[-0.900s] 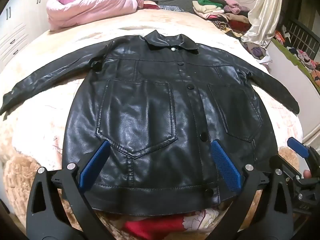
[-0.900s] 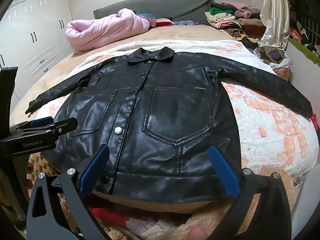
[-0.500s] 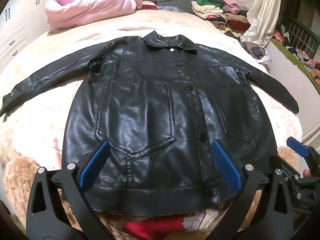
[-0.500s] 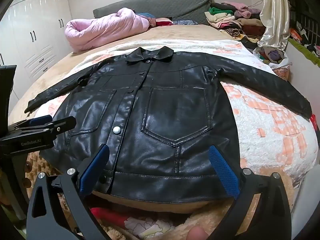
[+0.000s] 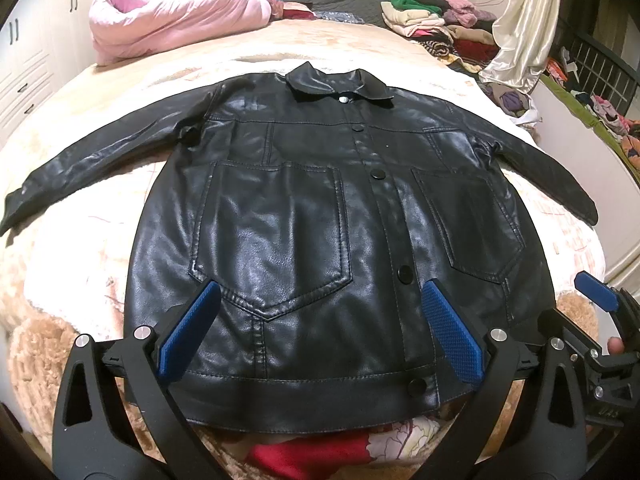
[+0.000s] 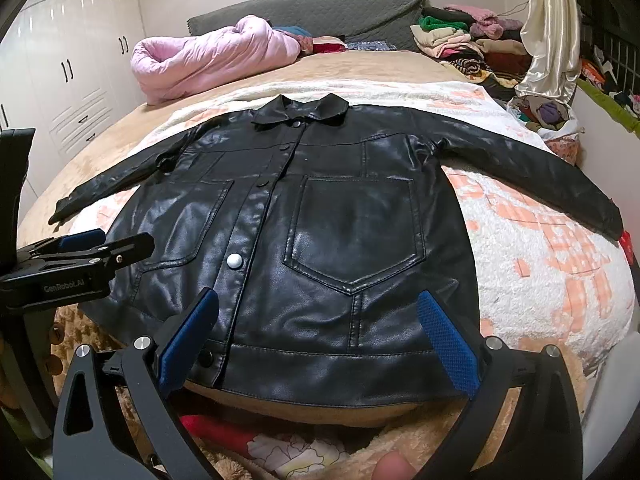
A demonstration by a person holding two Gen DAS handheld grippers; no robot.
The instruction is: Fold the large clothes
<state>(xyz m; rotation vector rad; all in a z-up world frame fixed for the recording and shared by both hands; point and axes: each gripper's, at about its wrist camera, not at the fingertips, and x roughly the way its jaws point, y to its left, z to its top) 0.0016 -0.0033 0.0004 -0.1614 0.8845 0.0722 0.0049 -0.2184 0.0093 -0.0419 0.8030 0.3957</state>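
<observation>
A black leather jacket (image 5: pixel 320 220) lies flat, front up and buttoned, on the bed, sleeves spread out to both sides, collar at the far end. It also shows in the right wrist view (image 6: pixel 344 232). My left gripper (image 5: pixel 320 304) is open and empty, hovering over the hem at the jacket's left half. My right gripper (image 6: pixel 316 316) is open and empty over the hem at the jacket's right half. The right gripper's blue pad shows at the right edge of the left wrist view (image 5: pixel 596 292); the left gripper shows at the left of the right wrist view (image 6: pixel 76 256).
The bed (image 5: pixel 88 232) has a pale fluffy blanket. A pink quilt (image 5: pixel 176 16) lies at the far left, a pile of folded clothes (image 5: pixel 432 24) at the far right. White wardrobes (image 6: pixel 64 80) stand left. Red floral fabric (image 5: pixel 320 452) lies below the hem.
Both grippers stay open over the hem; the views have shifted only slightly closer to the jacket. The jacket has not moved.
</observation>
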